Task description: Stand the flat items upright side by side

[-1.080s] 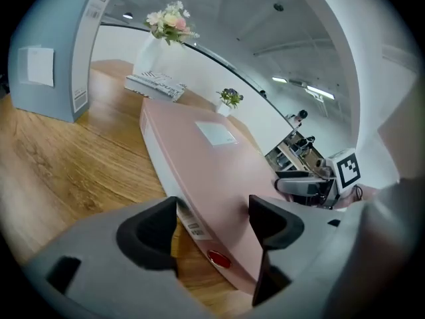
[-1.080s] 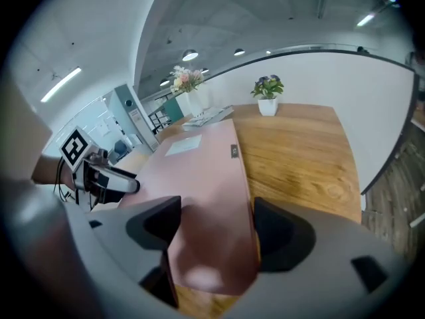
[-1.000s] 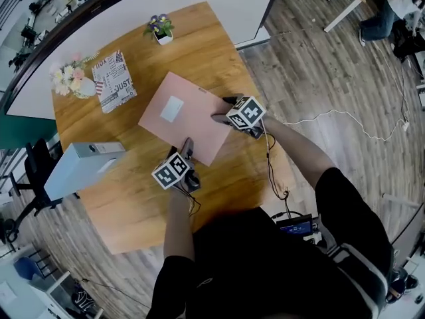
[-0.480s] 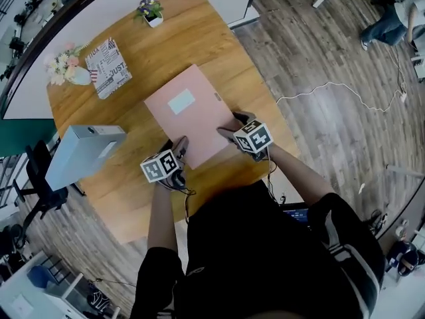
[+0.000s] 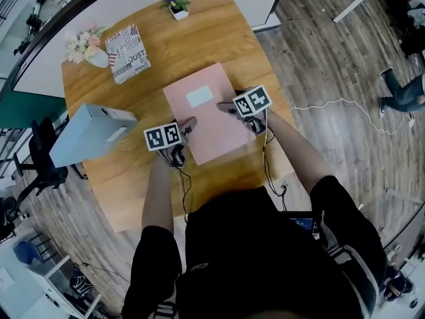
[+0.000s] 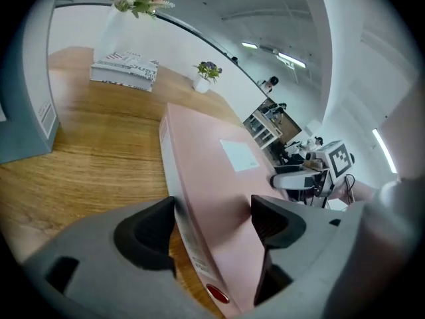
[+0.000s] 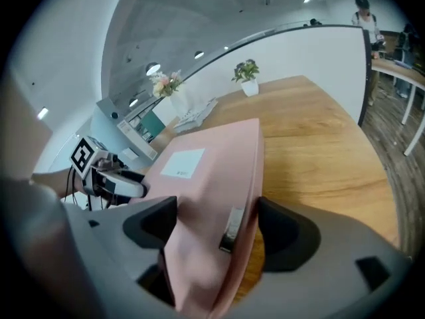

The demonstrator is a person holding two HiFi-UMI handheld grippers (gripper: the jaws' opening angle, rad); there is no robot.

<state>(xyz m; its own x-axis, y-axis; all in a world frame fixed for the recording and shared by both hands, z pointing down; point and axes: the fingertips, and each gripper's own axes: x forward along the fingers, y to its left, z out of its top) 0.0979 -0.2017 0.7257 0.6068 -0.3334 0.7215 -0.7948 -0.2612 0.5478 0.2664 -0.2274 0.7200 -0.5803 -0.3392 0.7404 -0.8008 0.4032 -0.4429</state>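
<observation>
The pink folder [image 5: 211, 128] lies flat on the desk [image 5: 129, 195], between the middle and the right edge, with a gripper at each of its long sides. The left gripper [image 6: 212, 228] comes at the left long side, close to the corner nearest the person. Its jaws have just been opening and now stand spread wide and released. The folder's spine [image 6: 180, 208] runs up between them, one jaw beside the spine wall on the desk side and the other over the cover. The left jaw's pad looks to sit right against the spine, though no squeeze shows. The right gripper [image 7: 216, 234] meets the opposite long side, further from the person. Its jaws have also just been opening and are likewise wide and unclenched, straddling that edge. The small metal clasp [image 7: 232, 226] on the edge lies between them, one jaw out over the wood and the other over the cover. The folder's long axis runs from the desk's near edge toward its far edge, with the far end swung a little to the left. Its cover faces up, and a white label [image 5: 199, 97] sits on the half away from the person. A grey file box [image 5: 89, 135] rises at the desk's left edge, well apart from the pink folder. A patterned box [image 5: 129, 52] lies flat near the far left corner.
</observation>
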